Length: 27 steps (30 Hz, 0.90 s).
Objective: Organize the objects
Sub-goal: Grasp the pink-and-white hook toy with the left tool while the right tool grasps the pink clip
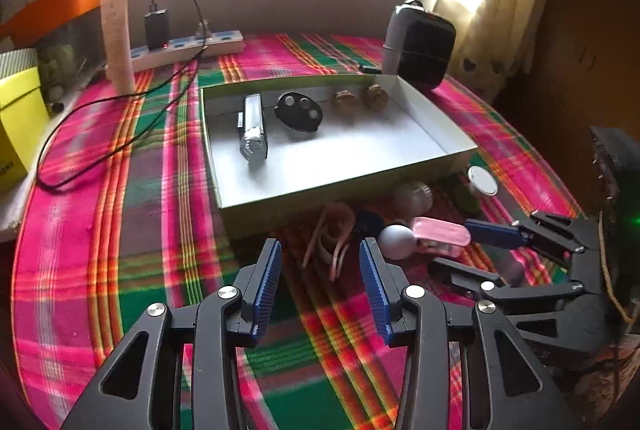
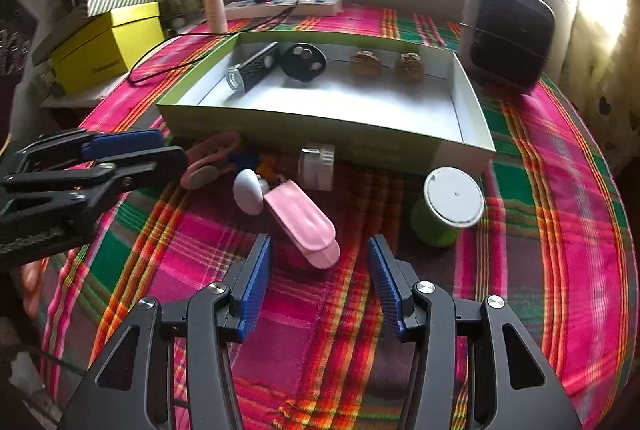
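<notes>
Pink clip-shaped case (image 2: 302,220) is what I would take first: it lies on the plaid-covered surface (image 2: 540,190) just ahead of my right hand-held gripper (image 2: 320,282), its rounded end pointing into the gap between the spread blue pads (image 2: 256,286). Nothing is pinched there yet. My left hand-held gripper (image 1: 320,286) is likewise spread and empty, hovering near the tangle of pinkish bands (image 1: 332,234) in front of the shallow open box (image 1: 320,186).

That box already holds a silver bar-shaped gadget (image 1: 253,130), a black oval fob (image 1: 298,112) and two brown nut-like lumps (image 1: 360,98) along its far wall, so I judge the job is partly done and the loose cluster in front still has to go in: a white egg-shaped piece (image 2: 248,190), a small white ribbed cap (image 2: 318,166), the green cup with a white lid (image 2: 448,210), and the case.

To do this well, I would line the pads across the case's narrow width, not along its length, since it lies at a slant to my jaws. The white egg touches its far end, so I should close low and near the rounded end to avoid nudging it. Lifting clear of the box's near wall matters before I carry it over.
</notes>
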Each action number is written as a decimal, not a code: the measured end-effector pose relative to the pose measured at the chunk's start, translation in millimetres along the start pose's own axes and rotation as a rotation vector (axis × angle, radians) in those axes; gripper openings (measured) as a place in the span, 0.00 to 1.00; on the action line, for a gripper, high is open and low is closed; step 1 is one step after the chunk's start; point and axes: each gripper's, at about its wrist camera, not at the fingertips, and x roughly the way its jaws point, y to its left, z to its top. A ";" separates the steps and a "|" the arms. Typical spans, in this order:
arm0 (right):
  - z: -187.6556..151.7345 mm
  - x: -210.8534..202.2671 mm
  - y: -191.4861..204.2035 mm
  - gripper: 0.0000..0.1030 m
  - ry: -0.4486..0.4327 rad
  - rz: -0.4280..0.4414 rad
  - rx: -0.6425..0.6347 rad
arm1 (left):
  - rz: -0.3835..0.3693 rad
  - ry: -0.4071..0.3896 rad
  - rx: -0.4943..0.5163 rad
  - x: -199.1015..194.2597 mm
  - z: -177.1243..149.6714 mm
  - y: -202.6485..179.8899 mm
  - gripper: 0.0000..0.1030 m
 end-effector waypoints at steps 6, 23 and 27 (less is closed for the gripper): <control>6.8 5.5 2.4 0.49 0.011 0.011 -0.057 | 0.008 0.049 0.025 18.4 2.0 -2.0 0.38; 10.2 8.5 1.3 0.39 -0.010 0.031 -0.077 | 0.045 0.057 0.056 32.3 9.1 -6.0 0.38; 9.2 6.9 -2.4 0.33 -0.017 0.034 -0.066 | 0.055 0.054 0.048 32.2 9.1 -5.7 0.33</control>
